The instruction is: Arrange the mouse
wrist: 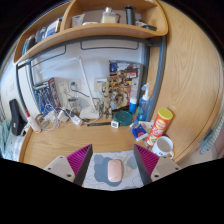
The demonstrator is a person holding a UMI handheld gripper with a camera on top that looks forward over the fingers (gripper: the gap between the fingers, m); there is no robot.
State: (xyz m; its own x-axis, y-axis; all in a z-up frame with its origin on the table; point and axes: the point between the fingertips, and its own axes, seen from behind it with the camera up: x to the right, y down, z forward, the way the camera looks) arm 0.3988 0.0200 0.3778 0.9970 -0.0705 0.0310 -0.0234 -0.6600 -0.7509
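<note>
A pale pink mouse (114, 171) is seen lying flat on a grey mouse mat (100, 178) on a wooden desk (55, 145), between the two fingers of the hand-held gripper (113, 160). The fingers are spread wide, a clear gap being left at either side of the mouse, and nothing is gripped. The magenta pads (80, 158) are shown at 9 and 3 o'clock of the mouse.

Open desk surface is left at 10 and 11 o'clock, running back toward the wall. At 2 o'clock the way is crowded: a white cup (164, 146) is set just beside the right finger, with an orange-lidded jar (161, 122) and small packets (141, 131) behind it. A blue bottle (133, 104) is placed farther off at 1 o'clock. At 10 o'clock, cables (62, 112) are tangled against the wall, well apart from the mouse. A wooden shelf (90, 32) bearing assorted items is seen overhead at 12 o'clock.

The mouse is small, rounded and smooth, its long axis pointed away from the gripper.
</note>
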